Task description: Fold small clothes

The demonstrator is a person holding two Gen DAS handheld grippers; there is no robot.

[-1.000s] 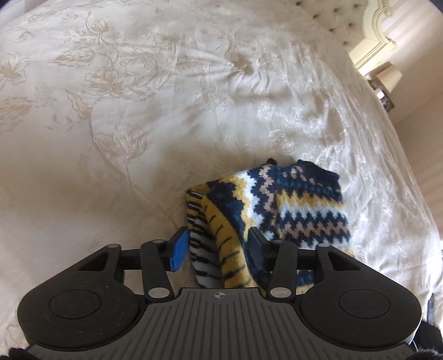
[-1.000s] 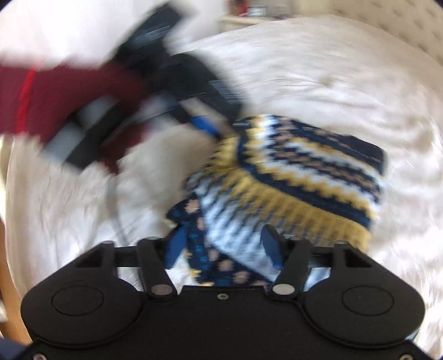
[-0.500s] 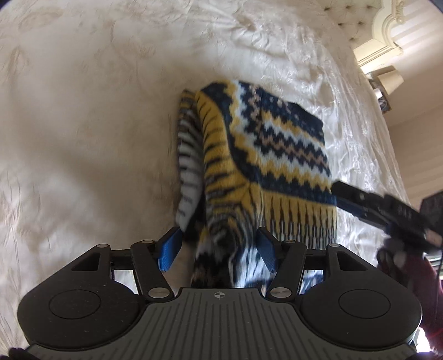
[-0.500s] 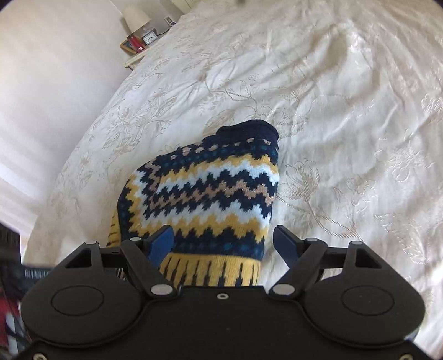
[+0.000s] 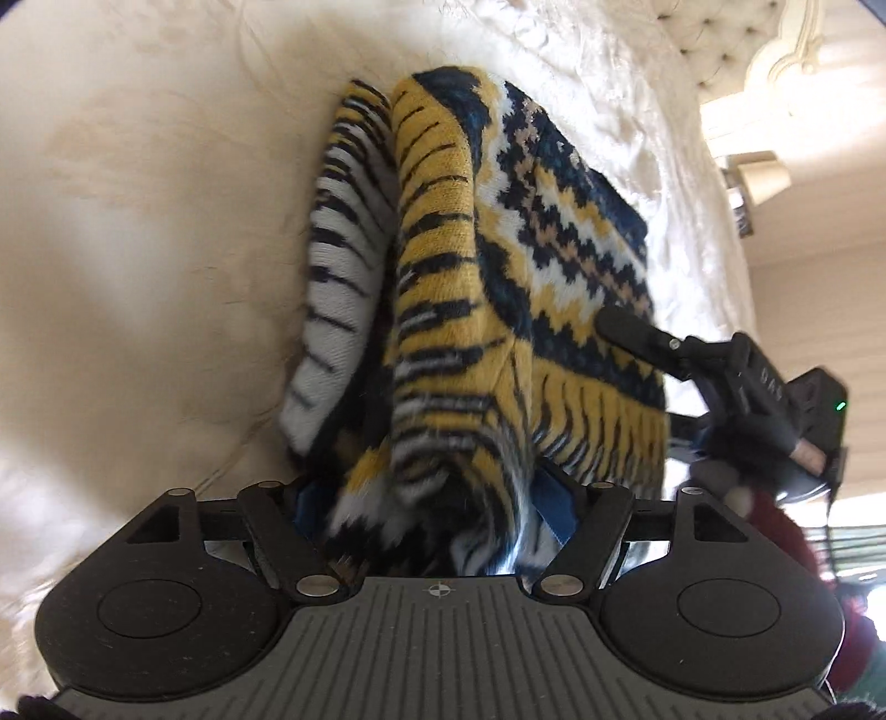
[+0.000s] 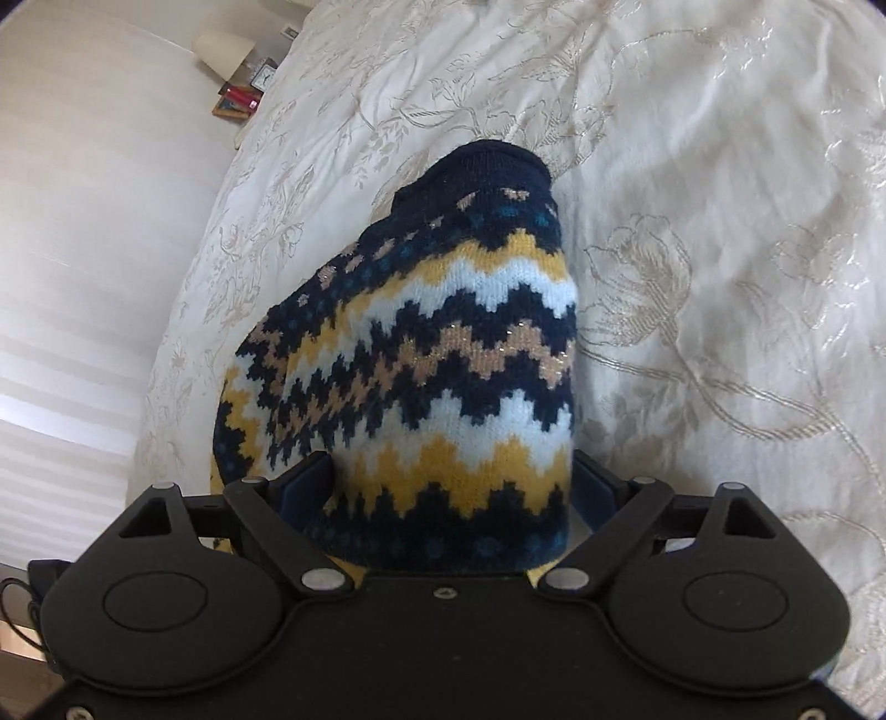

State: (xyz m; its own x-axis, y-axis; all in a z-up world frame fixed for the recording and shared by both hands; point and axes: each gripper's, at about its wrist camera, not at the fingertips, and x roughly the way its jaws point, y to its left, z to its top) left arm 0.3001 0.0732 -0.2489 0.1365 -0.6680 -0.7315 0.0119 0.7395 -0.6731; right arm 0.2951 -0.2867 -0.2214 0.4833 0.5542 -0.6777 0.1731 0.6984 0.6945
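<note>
Your left hand-held gripper (image 5: 432,515) and right hand-held gripper (image 6: 451,487) have just been opening, jaws spread around the sweater (image 6: 432,343); it's soft, thick and floppy, so take it by the near hem.

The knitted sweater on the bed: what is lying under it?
The sweater lies folded on a cream embroidered bedspread, which shows all around it. In the left wrist view, a white-and-black striped layer of the knit sticks out beneath. Anything else under it is covered.

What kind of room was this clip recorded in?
Most likely a bedroom. The knitted sweater lies on a cream embroidered bedspread, a tufted headboard shows at the far end, and a lamp stands on a bedside table.
</note>
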